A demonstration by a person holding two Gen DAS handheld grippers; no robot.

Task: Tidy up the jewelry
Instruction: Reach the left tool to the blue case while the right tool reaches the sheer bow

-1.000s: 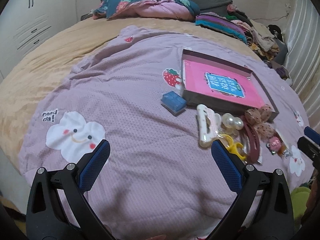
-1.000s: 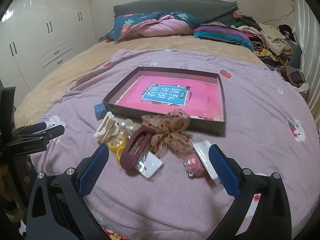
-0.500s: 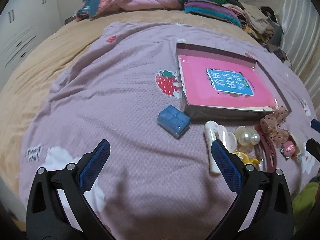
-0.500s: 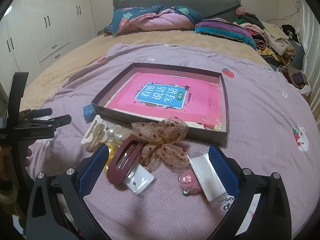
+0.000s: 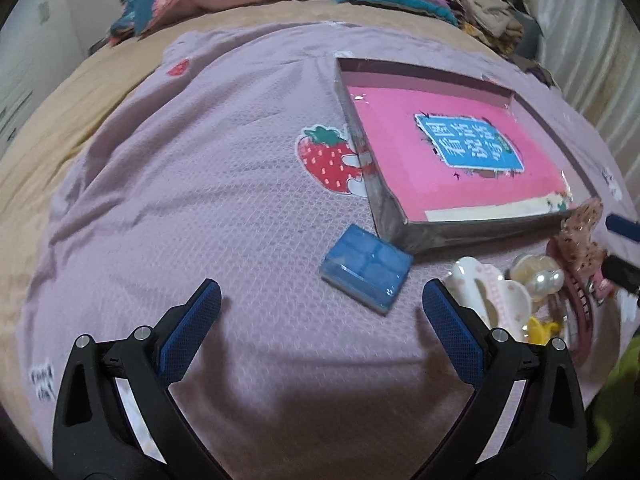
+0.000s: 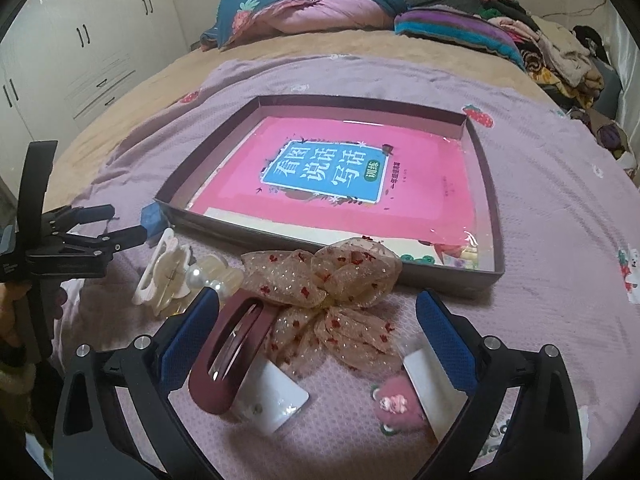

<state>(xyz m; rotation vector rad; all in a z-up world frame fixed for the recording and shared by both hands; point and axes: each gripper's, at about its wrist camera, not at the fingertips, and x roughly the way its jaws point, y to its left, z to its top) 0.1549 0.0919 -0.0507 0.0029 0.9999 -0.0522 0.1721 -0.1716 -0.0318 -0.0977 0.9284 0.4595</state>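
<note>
A shallow dark box point(image 6: 486, 196) with a pink book inside lies on the purple blanket. Before its near wall sits a pile of hair pieces: a sheer beige bow point(image 6: 340, 280), a maroon oval clip point(image 6: 232, 356), a white claw clip point(image 6: 164, 272), pearl clips point(image 6: 210, 274) and a pink fuzzy clip point(image 6: 394, 404). My right gripper point(image 6: 318, 332) hangs open just short of the bow. In the left wrist view, a small blue case point(image 5: 366, 268) lies by the box point(image 5: 360, 136) corner, just ahead of my open left gripper point(image 5: 320, 310).
White cards point(image 6: 276, 400) lie under the maroon clip and beside the right finger. Folded quilts and piled clothes point(image 6: 440, 20) line the far side of the bed. White wardrobes point(image 6: 72, 52) stand at the left. A hand point(image 6: 12, 320) holds the left gripper point(image 6: 96, 228).
Both grippers have moved forward and lower toward the items; the blue case and the bow now look larger and nearer. Both stay open, and nothing on the blanket has shifted.
</note>
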